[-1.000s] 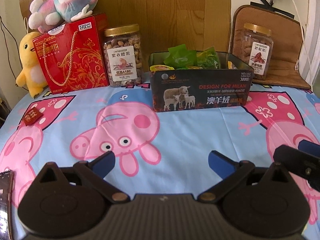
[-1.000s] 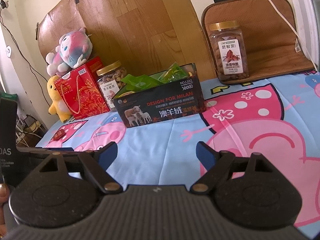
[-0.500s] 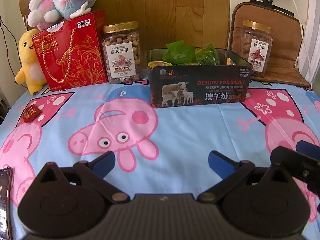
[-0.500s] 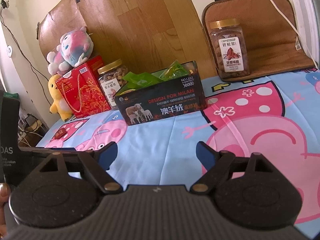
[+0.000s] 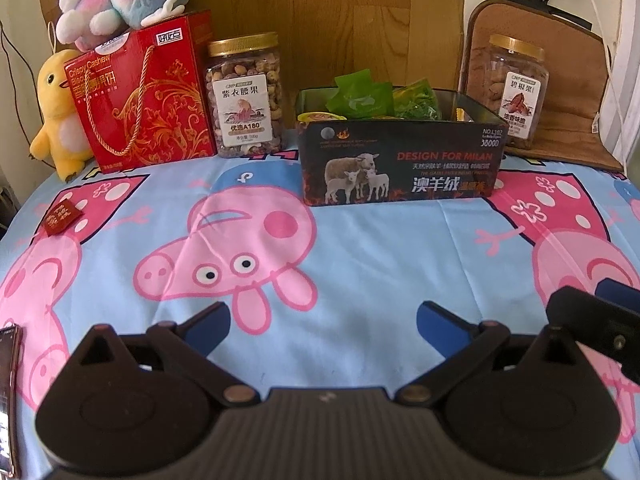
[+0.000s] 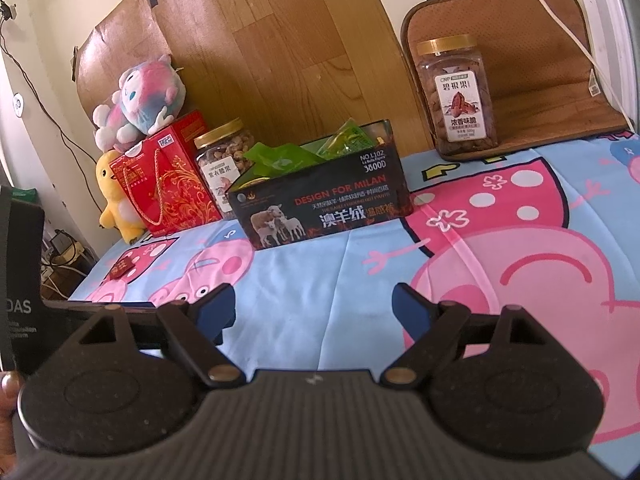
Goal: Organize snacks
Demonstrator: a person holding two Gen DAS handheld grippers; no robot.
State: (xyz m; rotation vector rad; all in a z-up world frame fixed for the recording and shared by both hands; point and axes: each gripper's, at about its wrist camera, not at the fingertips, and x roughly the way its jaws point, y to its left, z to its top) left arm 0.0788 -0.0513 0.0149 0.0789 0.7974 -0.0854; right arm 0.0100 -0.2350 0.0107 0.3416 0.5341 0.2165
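Both the left tongs [image 5: 322,320] and right tongs [image 6: 313,307] hover wide apart and hold nothing above the cartoon-pig cloth [image 5: 360,248], while the dark box [image 5: 400,168] of green snack packets [image 5: 360,96] sits at the surface's back, between two nut jars.

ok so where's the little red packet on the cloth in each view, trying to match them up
Left wrist: the small red packet lies at far left, mid-height, on the cartoon cloth, in front of the yellow duck toy.
Right wrist: the packet is at left, slightly above mid-height, below the duck.
Shared landmark: the dark sheep-print box, to the packet's right in both.
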